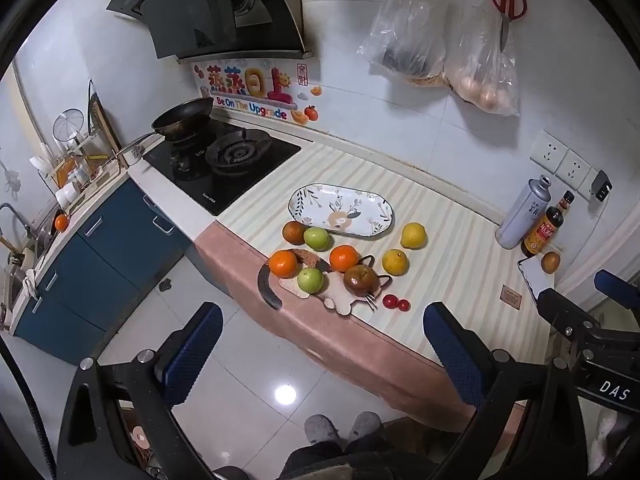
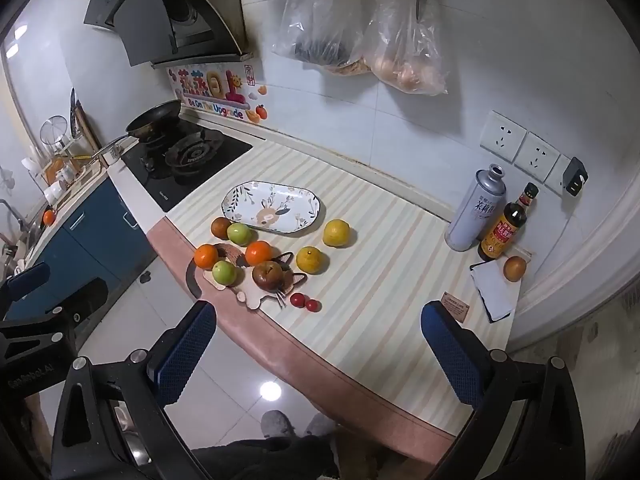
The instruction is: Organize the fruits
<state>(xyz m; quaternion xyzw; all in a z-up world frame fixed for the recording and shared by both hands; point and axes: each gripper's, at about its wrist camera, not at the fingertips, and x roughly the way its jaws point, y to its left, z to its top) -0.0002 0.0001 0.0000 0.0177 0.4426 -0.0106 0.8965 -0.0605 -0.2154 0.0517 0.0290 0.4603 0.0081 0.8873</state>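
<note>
An oval flowered plate lies empty on the striped counter. In front of it lie loose fruits: two oranges, two green apples, two brown pears, two yellow citrus and two cherry tomatoes. Some rest on a cat-shaped mat. My left gripper and right gripper are open and empty, held back from the counter's front edge, above the floor.
A gas stove with a frying pan is at the left. A grey canister, a sauce bottle, a brown fruit and a notepad stand at the right. Bags and scissors hang on the wall.
</note>
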